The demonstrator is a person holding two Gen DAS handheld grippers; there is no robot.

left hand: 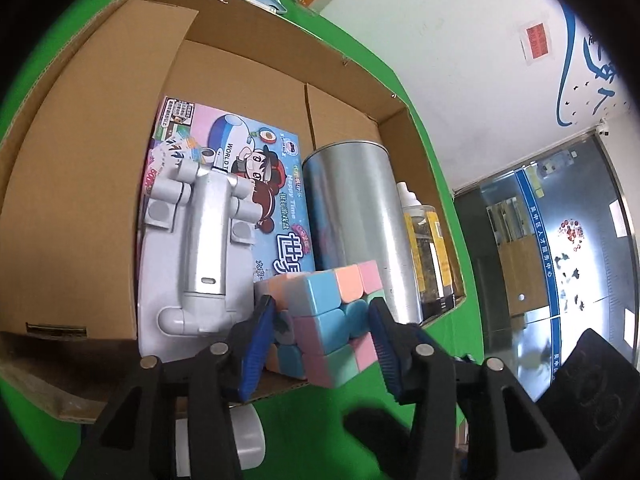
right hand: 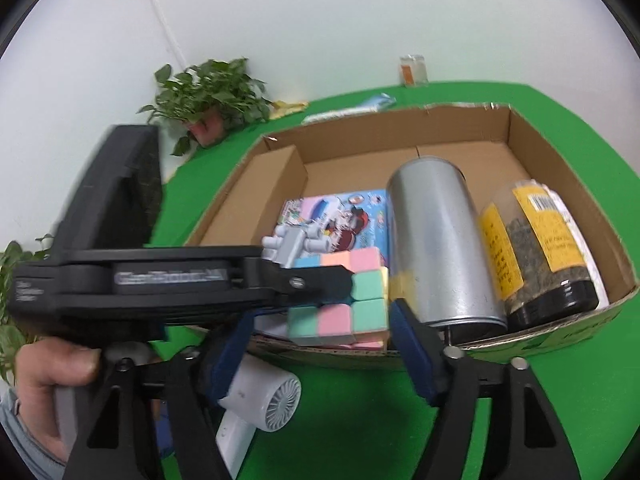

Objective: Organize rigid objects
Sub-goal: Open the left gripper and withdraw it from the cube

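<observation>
A shallow cardboard box (left hand: 80,184) sits on the green bench (right hand: 360,420), its flaps open. Inside, a colourful flat game box (left hand: 276,184) lies on the floor of the cardboard box, with a grey and white plastic gadget (left hand: 200,240) resting partly on top of it. To the right of these a silver metal tin (left hand: 360,216) lies on its side, and beyond it, against the box's right wall, lies a clear jar (right hand: 536,256) with yellow labels, a dark lid and dark dried contents.

At the near edge of the box is a pastel puzzle cube (left hand: 332,320), twisted out of line. The left claw (left hand: 320,340) has its blue pads clamped on the cube's two sides, holding it just over the box's near rim, close beside the tin. In the right wrist view the left claw's black body reaches in from the left, tilted downward, with a person's hand (right hand: 52,372) gripping its handle.

The right claw (right hand: 320,344) is low in front of the box, pointing down toward the cube, its jaws apart with nothing pressed between them; the cube appears beyond the gap. A small white fan (right hand: 264,404) lies on the bench below it, outside the box. A potted plant (right hand: 208,96) stands at the bench's far edge by the wall.
</observation>
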